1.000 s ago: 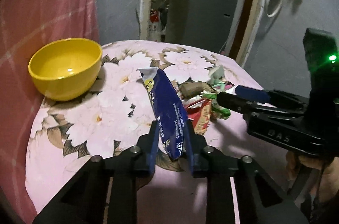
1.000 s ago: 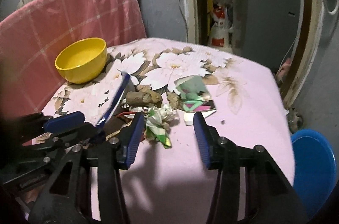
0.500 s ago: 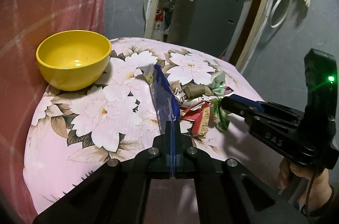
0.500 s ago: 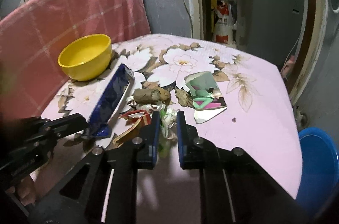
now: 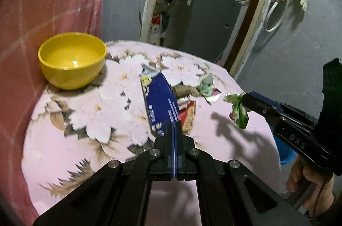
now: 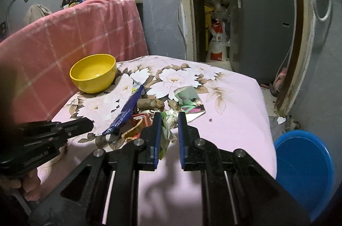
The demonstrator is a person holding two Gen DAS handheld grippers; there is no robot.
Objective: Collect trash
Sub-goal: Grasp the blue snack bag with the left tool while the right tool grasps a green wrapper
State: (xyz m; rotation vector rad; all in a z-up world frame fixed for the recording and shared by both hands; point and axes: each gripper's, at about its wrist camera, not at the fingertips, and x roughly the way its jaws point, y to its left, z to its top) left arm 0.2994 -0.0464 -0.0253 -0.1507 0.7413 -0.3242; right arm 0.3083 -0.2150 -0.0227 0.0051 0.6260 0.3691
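My left gripper is shut on the lower end of a long blue wrapper and holds it slanted up above the pink flowered table. The wrapper also shows in the right wrist view. My right gripper is shut on a crumpled green and white wrapper, lifted off the table; it hangs at that gripper's tip in the left wrist view. More trash lies mid-table: a brown roll, a red wrapper, a green card.
A yellow bowl stands at the table's back left by a pink cloth. A blue bin sits on the floor at the right, below the table edge. A grey fridge stands behind.
The left gripper closed on the blue wrapper and raised it. The right gripper closed on the green wrapper and lifted it off the pile, away to the right.
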